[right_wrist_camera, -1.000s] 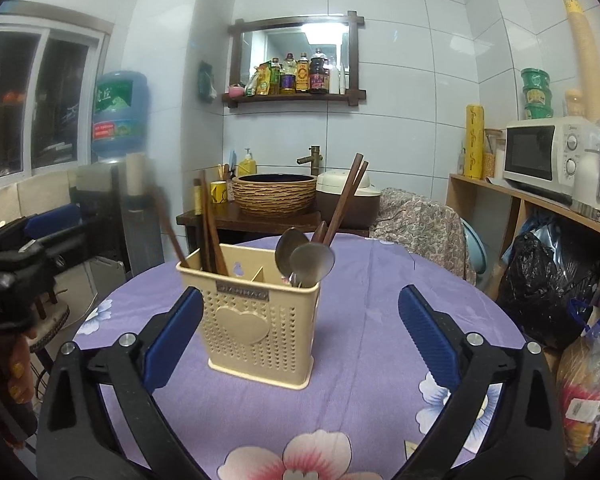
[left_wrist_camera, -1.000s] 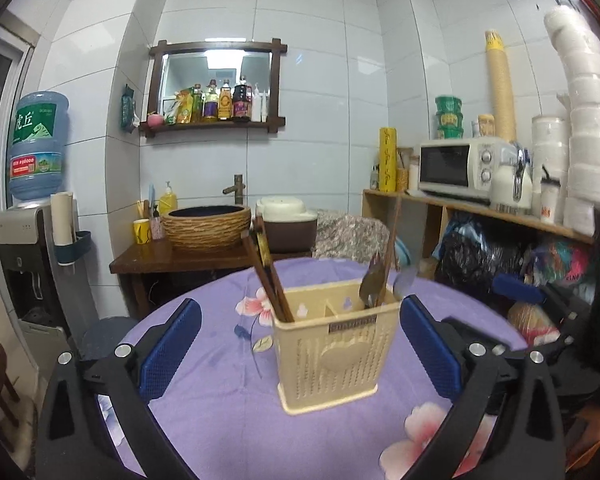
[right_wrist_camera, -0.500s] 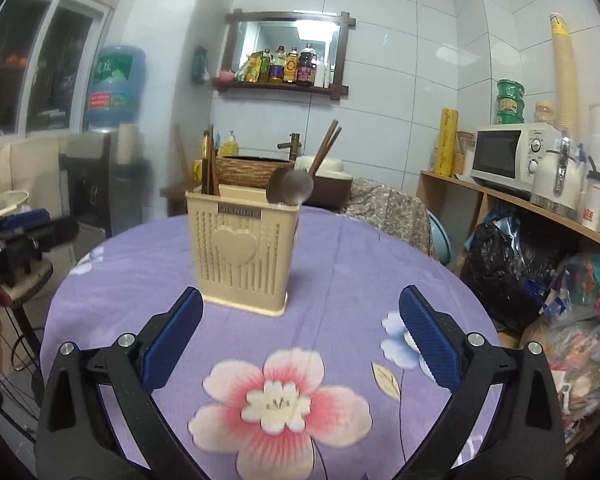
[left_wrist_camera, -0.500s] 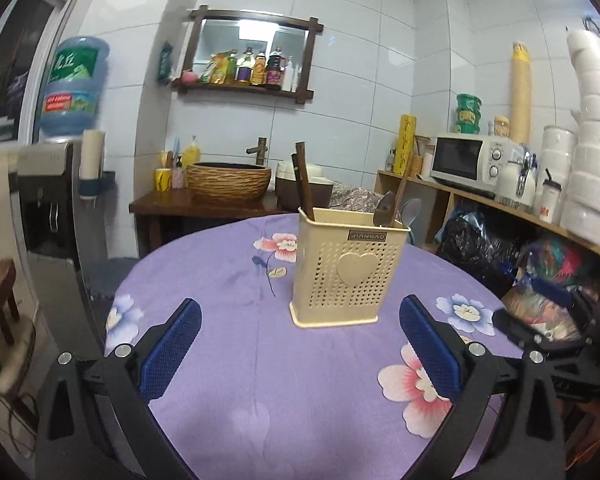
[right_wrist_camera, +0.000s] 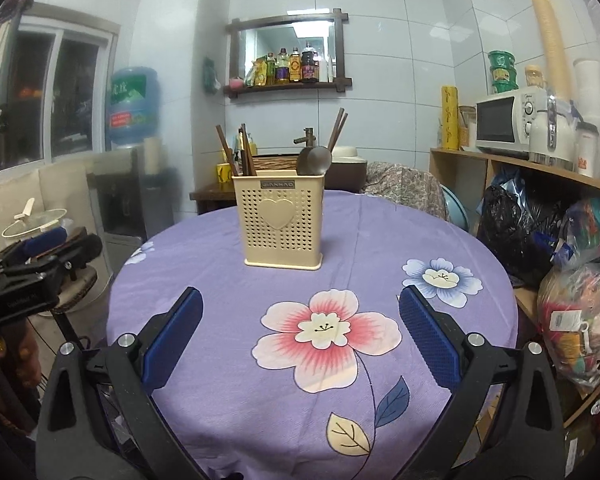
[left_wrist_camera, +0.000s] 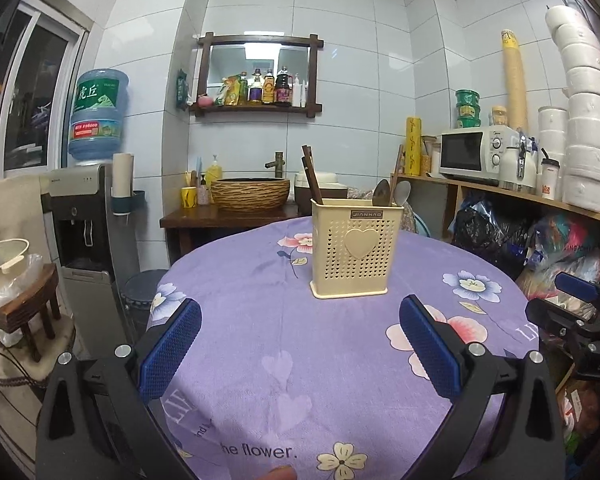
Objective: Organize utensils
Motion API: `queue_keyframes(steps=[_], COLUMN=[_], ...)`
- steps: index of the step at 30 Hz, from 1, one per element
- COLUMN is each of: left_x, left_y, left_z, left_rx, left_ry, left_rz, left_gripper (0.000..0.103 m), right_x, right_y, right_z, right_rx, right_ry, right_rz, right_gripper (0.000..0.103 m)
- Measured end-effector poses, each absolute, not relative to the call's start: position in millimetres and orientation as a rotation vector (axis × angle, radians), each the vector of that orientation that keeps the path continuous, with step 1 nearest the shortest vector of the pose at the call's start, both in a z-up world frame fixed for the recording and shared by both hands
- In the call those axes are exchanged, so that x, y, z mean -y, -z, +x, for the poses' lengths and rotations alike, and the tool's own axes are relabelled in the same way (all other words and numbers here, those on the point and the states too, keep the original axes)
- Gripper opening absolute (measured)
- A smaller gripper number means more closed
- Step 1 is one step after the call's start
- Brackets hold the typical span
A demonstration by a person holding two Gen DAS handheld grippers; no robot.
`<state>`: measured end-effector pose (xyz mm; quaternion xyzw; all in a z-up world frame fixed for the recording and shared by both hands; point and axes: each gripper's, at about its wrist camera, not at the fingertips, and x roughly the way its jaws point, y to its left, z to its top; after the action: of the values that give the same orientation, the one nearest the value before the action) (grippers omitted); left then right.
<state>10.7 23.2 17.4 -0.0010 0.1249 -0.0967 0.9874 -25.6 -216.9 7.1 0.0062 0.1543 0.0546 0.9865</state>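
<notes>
- The left gripper (left_wrist_camera: 300,344) hovers low over the near part of the table, its blue-padded jaws spread wide with nothing between them.
- The right gripper (right_wrist_camera: 300,336) is likewise wide apart and empty, hanging over a pink flower printed on the cloth.
- A cream utensil holder (left_wrist_camera: 355,249) stands upright on the purple floral tablecloth (left_wrist_camera: 260,320), at 12 o'clock from both grippers and well apart from them; it has perforated walls, a raised heart on the front and a small plate reading "JIANHAO".
- In the holder's 9 o'clock compartment lean dark brown chopsticks (left_wrist_camera: 311,174).
- In its 3 o'clock compartment sit two metal spoons (left_wrist_camera: 392,193), bowls up, with more chopsticks behind them in the right wrist view.
- The cloth's near edge carries the words "he flower."; at 3 o'clock the letters "LI" show.
- At 10 o'clock a blue water bottle (left_wrist_camera: 97,118) with Chinese characters sits on a dispenser.
- At 2 o'clock a white microwave (left_wrist_camera: 474,153) rests on a wooden shelf, its brand too small to read.
- In the left wrist view the other gripper shows at 3 o'clock, marked "DAS".
</notes>
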Motion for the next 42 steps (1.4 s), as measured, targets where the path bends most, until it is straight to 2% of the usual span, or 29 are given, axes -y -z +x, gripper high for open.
queue_keyframes(steps=[42], left_x=[-24.0], left_y=[-14.2], left_z=[8.9], left_rx=[-0.273], left_ry=[0.168], left_rz=[0.018], left_gripper=[0.098], right_x=[214.3], right_y=[-9.6], right_z=[-28.7], right_rx=[-0.297], right_ry=[-0.12], right_rz=[-0.005], right_gripper=[0.097])
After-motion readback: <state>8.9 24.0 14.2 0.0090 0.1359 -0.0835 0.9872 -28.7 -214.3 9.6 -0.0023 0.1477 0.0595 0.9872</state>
